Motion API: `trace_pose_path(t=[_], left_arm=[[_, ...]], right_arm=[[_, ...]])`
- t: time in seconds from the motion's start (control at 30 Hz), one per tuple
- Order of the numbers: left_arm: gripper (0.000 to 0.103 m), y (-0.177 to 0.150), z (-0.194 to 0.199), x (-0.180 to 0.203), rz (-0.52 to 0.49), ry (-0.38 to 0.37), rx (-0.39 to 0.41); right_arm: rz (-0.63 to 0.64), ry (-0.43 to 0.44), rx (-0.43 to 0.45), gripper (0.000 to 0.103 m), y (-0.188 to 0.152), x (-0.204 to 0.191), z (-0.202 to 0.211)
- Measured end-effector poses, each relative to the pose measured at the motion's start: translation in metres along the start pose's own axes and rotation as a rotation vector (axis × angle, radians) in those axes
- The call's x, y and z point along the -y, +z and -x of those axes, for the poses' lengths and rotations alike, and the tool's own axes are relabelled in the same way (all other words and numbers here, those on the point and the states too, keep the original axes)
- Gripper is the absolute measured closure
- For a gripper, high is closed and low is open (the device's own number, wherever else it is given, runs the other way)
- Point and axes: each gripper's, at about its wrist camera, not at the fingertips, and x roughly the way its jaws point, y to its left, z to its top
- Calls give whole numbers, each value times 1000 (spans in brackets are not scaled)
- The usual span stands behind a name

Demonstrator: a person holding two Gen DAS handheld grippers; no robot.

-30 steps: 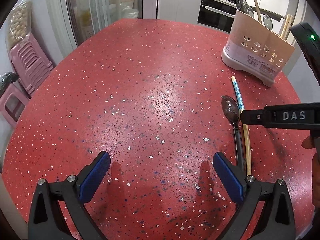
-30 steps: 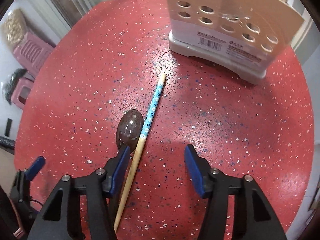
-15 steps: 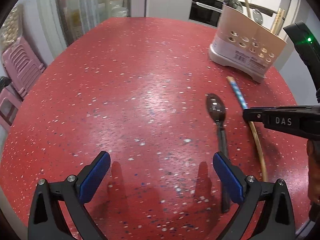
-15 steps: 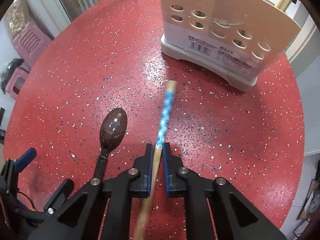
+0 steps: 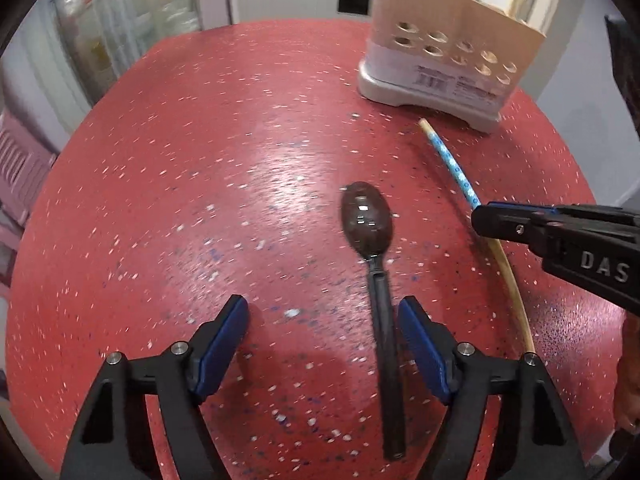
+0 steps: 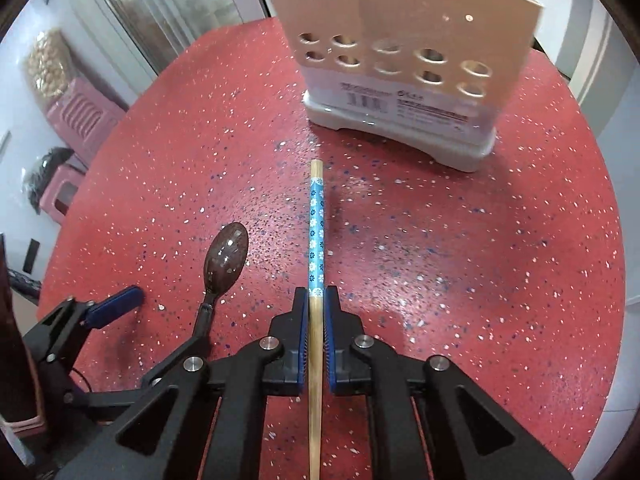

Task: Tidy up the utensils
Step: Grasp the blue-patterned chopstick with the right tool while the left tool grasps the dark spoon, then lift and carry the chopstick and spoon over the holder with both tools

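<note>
The right claw (image 6: 316, 300) is clenched on a wooden chopstick (image 6: 317, 220), its far half wrapped in blue with white flowers, pointing ahead toward the beige, hole-punched utensil holder (image 6: 404, 60). The left claw (image 5: 322, 340) is released, spread over the red speckled table (image 5: 200, 160); a dark, glossy spoon (image 5: 366, 216) lies between its fingers, handle just beside the right pad, perhaps touching it.
</note>
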Motion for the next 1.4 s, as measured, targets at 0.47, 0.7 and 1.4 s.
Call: trace_pose_path(t=[0.47, 0.7, 1.4], left_arm=[[66, 19, 3, 24, -95, -41, -106], [66, 6, 11, 26, -50, -104, -42], [66, 14, 73, 35, 0, -159, 213]], right_arm=[[-48, 102, 73, 95, -17, 42, 41], [-70, 136, 99, 95, -20, 62, 57], [-71, 187, 206, 95, -14, 74, 102]])
